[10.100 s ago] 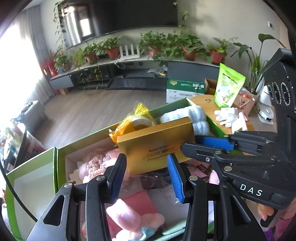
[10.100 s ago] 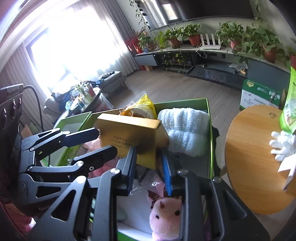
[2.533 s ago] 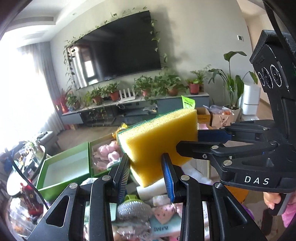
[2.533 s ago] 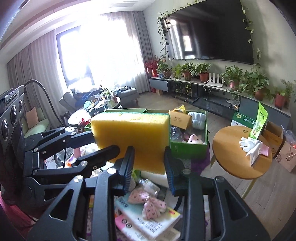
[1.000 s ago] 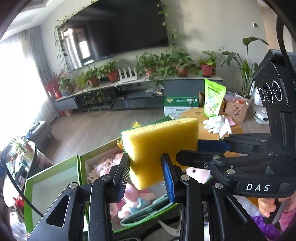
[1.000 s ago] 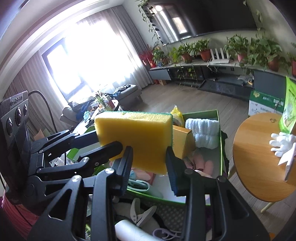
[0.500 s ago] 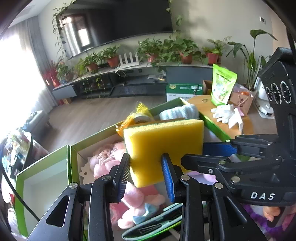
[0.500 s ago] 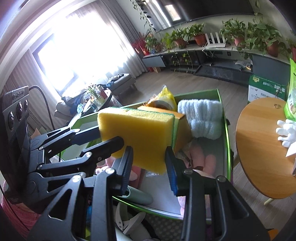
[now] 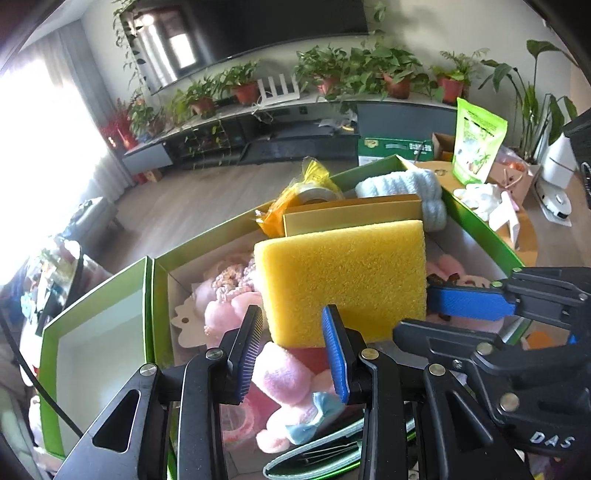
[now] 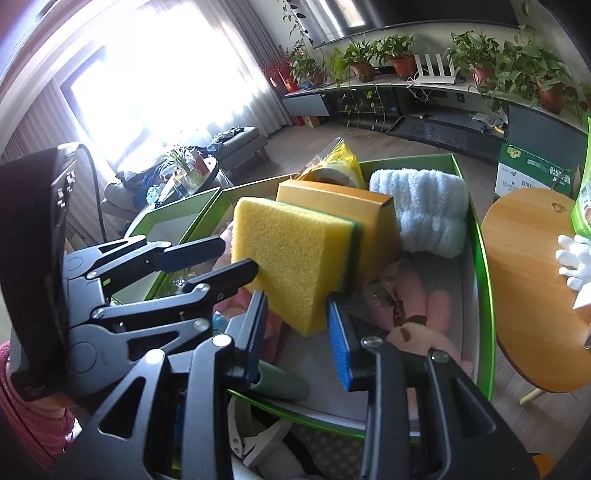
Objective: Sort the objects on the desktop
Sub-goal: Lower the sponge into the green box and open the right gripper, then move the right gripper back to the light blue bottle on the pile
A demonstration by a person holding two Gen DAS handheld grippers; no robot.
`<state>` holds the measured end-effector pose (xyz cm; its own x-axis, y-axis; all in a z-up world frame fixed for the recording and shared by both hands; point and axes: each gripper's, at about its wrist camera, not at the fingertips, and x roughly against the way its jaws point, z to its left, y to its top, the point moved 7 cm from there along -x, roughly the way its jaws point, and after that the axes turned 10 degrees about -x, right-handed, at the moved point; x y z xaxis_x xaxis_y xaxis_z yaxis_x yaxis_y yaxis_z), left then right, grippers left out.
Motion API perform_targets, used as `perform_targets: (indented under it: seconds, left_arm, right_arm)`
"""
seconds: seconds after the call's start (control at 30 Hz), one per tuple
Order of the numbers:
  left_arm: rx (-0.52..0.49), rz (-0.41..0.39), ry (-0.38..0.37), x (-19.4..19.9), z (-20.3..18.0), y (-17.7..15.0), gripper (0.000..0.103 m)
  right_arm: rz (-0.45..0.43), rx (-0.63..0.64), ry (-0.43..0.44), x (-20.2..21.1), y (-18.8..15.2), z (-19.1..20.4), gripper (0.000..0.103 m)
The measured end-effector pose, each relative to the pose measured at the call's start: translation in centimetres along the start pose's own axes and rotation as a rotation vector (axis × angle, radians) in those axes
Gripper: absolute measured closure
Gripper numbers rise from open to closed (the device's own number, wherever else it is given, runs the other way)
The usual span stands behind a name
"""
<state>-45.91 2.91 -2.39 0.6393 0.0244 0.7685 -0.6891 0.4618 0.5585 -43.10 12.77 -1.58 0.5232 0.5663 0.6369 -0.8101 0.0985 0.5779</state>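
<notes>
Lowered from mid-air, yellow sponge [image 9: 341, 277] now hangs above green box [image 9: 480, 225] beside gold carton [image 10: 373, 221]; left gripper [image 9: 293, 345] clamped, right gripper [image 10: 297, 325] jaws closing on it; release both together, low.

- Strong daylight floods in from the window [image 10: 159, 85], blown out to white in the upper left of both views.
- The television [image 9: 258, 26] reflects glare.
- Fisheye bending curves the edges, with dark vignetted corners.
- Near foreground parts look slightly soft.
</notes>
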Motion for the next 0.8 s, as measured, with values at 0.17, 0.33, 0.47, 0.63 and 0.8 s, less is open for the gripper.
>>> perform_targets:
  seconds: [0.17,0.33,0.47,0.63,0.8]
  left_arm:
    - [0.005,0.036,0.031,-0.4,0.2,-0.1,0.069]
    - [0.034,0.051,0.047,-0.3,1.0,-0.4,0.069]
    - [0.031,0.037,0.05,0.4,0.8,-0.3,0.069]
    - [0.053,0.014,0.037,1.5,0.4,0.1,0.069]
    - [0.092,0.0,0.015,3.0,0.2,0.2,0.068]
  right_arm:
    - [0.007,0.003,-0.004,0.0,-0.2,0.0,0.069]
    - [0.059,-0.027,0.025,-1.1,-0.6,0.3,0.071]
    - [0.056,-0.004,0.034,-0.7,-0.9,0.9,0.071]
    - [0.013,0.012,0.006,0.9,-0.5,1.2,0.071]
    - [-0.016,0.022,-0.014,2.6,-0.3,1.6,0.071]
